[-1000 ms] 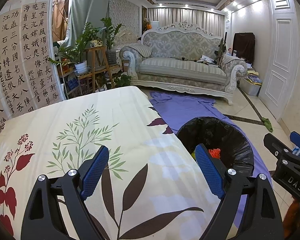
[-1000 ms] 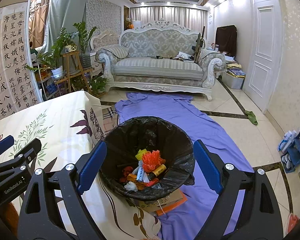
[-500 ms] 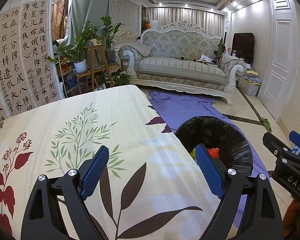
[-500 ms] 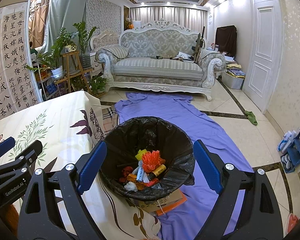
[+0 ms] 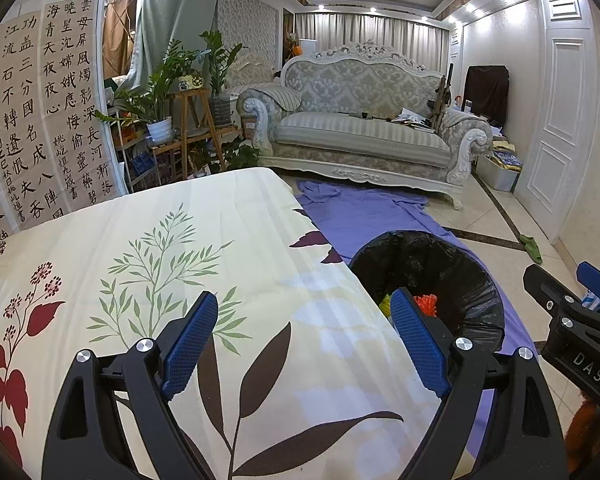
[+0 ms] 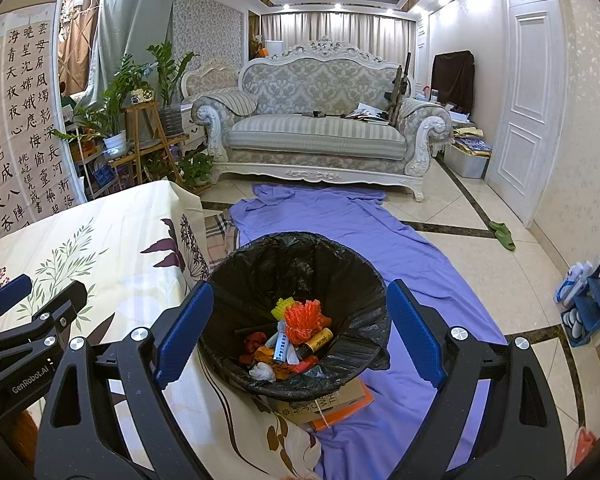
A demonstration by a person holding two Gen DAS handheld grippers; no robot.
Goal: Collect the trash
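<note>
Left gripper [image 5: 304, 344] jaws wide apart, empty, right gripper [image 6: 300, 330] likewise, both angled downward

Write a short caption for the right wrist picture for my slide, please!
Open right gripper hovers over a black-lined trash bin of colourful rubbish, beside a floral-clothed table.

We see a matt printed cloth [image 5: 204, 248] over the table, leaves and flowers on cream. The bin liner [image 6: 328, 264] is thin black plastic – crinkled and glossy. A soft purple sheet [image 6: 412, 256] lies on polished floor tiles [image 6: 512, 284] that shine under the lights. The gripper pads [image 6: 184, 332] are blue with a fine rough grid, on matt black plastic arms with bright metal screws. The sofa [image 5: 364, 136] wears woven patterned fabric in a carved, white-painted frame.
</note>
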